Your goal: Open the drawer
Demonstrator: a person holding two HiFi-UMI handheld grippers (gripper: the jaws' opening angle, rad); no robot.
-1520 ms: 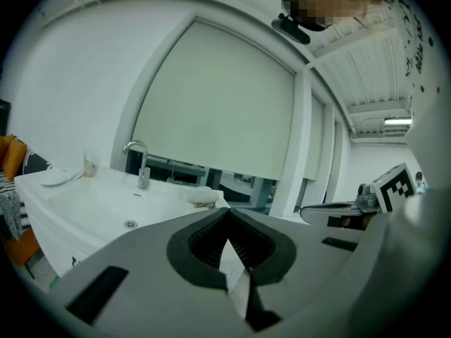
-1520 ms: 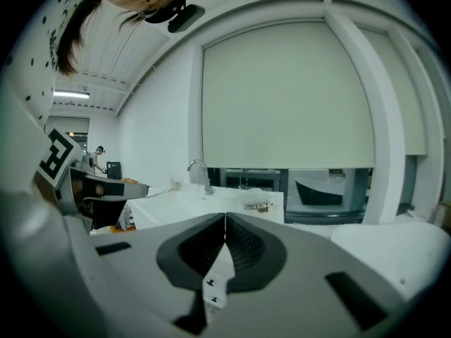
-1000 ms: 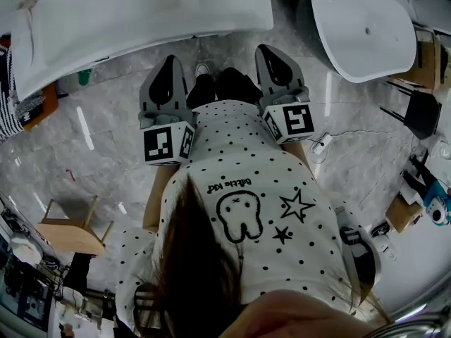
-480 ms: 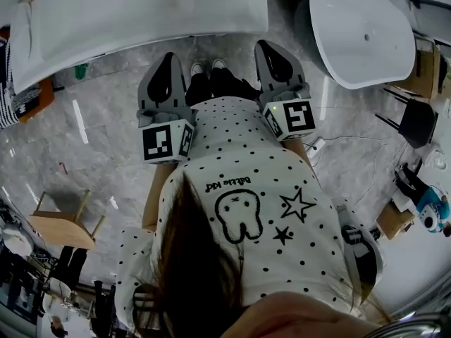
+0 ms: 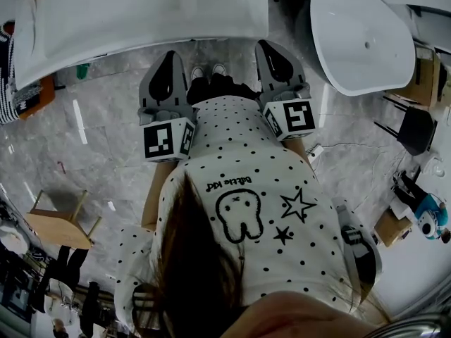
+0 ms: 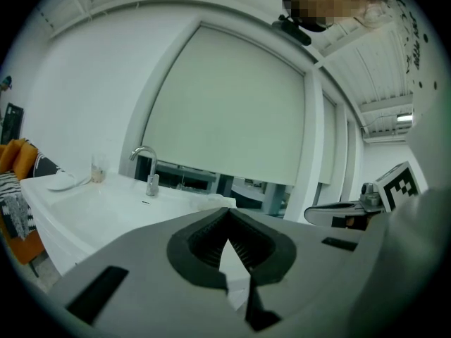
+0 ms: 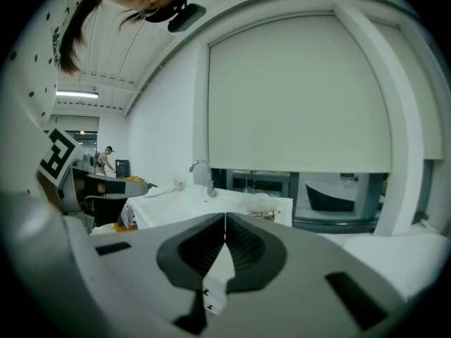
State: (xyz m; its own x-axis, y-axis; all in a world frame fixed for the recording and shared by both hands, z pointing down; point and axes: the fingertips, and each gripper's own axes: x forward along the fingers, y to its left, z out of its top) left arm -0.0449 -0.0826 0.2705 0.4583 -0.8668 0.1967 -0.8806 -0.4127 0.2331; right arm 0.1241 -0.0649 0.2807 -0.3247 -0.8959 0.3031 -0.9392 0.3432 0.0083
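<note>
No drawer shows in any view. In the head view my left gripper (image 5: 169, 60) and my right gripper (image 5: 272, 50) are held side by side in front of a polka-dot shirt, above a marble floor. Both point toward a long white basin unit (image 5: 141, 13). The left gripper view has my left gripper (image 6: 227, 214) with its jaws closed tip to tip and nothing between them. My right gripper (image 7: 225, 217) is shut the same way and is empty. Each gripper view catches the other gripper at its side.
A chrome tap (image 6: 147, 166), a glass (image 6: 97, 168) and a plate (image 6: 62, 182) stand on the white basin top (image 6: 106, 203). An oval white tub (image 5: 359, 34) lies at the right, a wooden stool (image 5: 60, 224) at the left. A large roller blind (image 7: 299, 97) covers the window ahead.
The floor and tubs have shifted slightly in the head view. Both grippers keep their places and stay shut.
</note>
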